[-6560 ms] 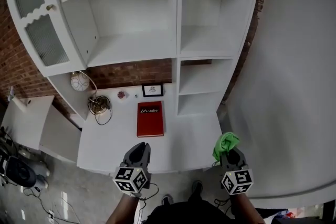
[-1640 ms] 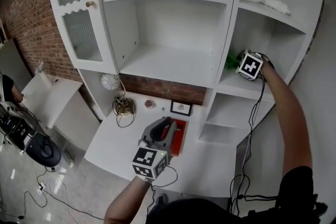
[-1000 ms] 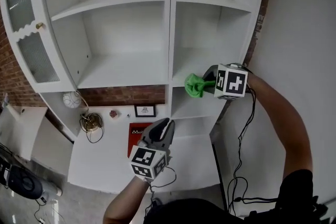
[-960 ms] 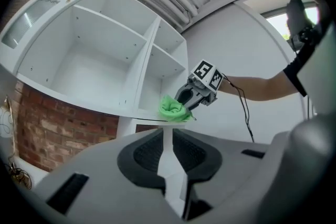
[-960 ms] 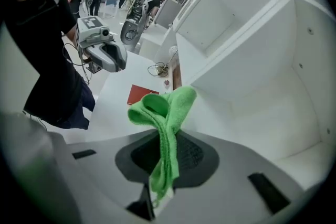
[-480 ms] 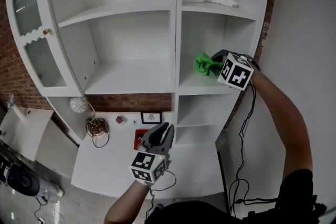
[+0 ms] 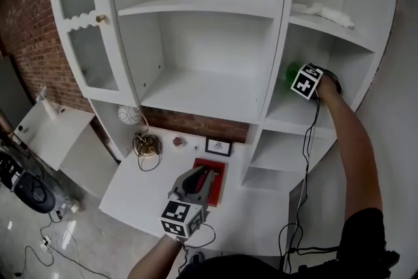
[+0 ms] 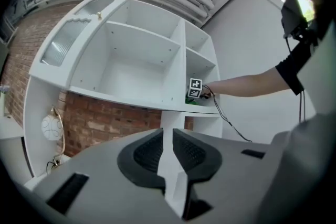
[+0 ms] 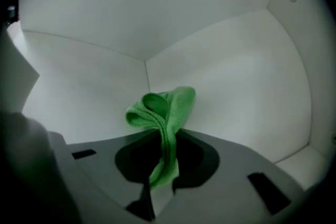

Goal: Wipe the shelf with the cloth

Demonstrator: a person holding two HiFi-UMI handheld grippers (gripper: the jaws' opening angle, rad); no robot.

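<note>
White shelving (image 7: 209, 85) stands against a brick wall (image 7: 26, 29), with a desk top (image 7: 140, 186) below it. The right gripper (image 9: 164, 147) reaches into the middle compartment on the unit's right side. Its jaws are clamped on a green cloth (image 9: 163, 107), whose bunched end sticks out toward the compartment's back corner. Whether the cloth touches the shelf board cannot be told. In the head view only a bit of green (image 7: 292, 70) shows beside the gripper's marker cube. The left gripper (image 8: 168, 152) hovers low over the desk, jaws drawn together to a narrow slit and holding nothing. A red book (image 7: 210, 181) lies on the desk just beyond it.
</note>
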